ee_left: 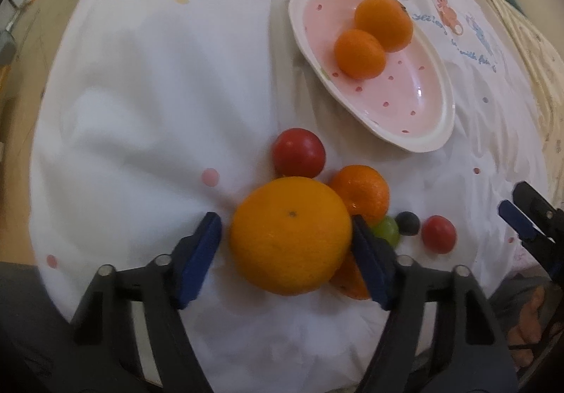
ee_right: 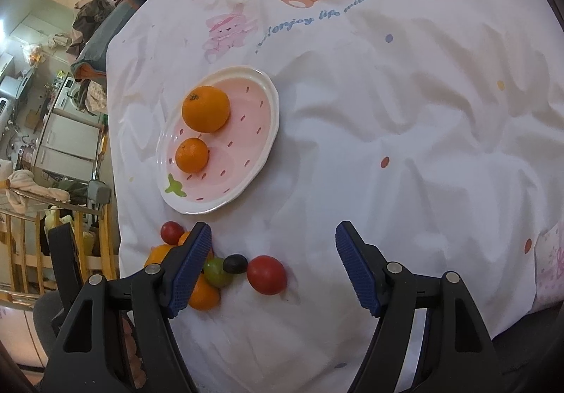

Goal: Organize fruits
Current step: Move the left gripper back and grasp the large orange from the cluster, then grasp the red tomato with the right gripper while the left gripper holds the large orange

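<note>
Left gripper (ee_left: 286, 245): aimed steeply down, fingers straddling large orange (ee_left: 290, 234), right pad touching, left just clear.
Right gripper (ee_right: 273, 264): tilted down, fingers wide apart, empty.

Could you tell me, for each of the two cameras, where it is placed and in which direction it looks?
Left wrist: sits behind the left gripper, looking steeply down at the large orange between its fingers; the right gripper shows at the right edge.
Right wrist: sits behind the right gripper, looking down across the cloth, nothing between its open fingers.
Shared: the pink plate with two oranges, the red tomato, green grape and dark grape.
</note>
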`<state>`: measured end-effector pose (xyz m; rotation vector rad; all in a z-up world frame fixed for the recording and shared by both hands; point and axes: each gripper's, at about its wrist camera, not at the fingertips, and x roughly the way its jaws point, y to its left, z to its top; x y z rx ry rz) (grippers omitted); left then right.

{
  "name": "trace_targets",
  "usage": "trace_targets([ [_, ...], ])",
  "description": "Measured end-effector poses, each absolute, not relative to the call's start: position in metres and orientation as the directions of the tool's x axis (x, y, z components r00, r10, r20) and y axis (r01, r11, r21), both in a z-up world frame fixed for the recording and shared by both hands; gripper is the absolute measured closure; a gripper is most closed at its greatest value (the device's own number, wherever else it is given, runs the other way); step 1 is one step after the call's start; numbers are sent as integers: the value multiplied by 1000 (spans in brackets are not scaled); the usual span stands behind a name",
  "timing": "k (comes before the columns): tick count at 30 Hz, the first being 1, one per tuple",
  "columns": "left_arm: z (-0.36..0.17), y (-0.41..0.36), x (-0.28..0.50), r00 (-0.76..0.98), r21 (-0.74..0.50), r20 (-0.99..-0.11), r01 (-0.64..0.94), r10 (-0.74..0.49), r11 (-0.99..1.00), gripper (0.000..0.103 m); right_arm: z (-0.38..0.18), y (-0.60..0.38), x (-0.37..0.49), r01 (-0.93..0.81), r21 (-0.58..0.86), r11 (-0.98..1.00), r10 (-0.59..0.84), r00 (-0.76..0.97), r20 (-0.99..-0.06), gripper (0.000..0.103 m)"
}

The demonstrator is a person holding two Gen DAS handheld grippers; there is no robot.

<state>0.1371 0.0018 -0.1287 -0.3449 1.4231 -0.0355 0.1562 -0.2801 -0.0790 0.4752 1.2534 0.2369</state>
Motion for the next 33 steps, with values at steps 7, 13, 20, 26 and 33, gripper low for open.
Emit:
trace_targets([
  [7,-120,-3,135,154,-234,-965,-139,-212,962,45,-81,-271,159,64,451,890,416,291,-861,27],
  [13,-95,-1,133,227,-216,-956,-113,-186,970,46,-85,-271,157,62,438,897,406,277,-871,27],
  [20,-76,3,136,308,-182,-941,-117,-138,976,46,-103,-240,153,-61,379,923,384,164,-909,36],
  [26,-72,2,135,323,-160,-939,-104,-119,982,46,-111,-212,145,-190,247,950,277,151,-949,46],
  [33,-72,2,136,318,-175,-939,-106,-133,979,46,-124,-197,142,-274,134,952,178,143,-974,56],
])
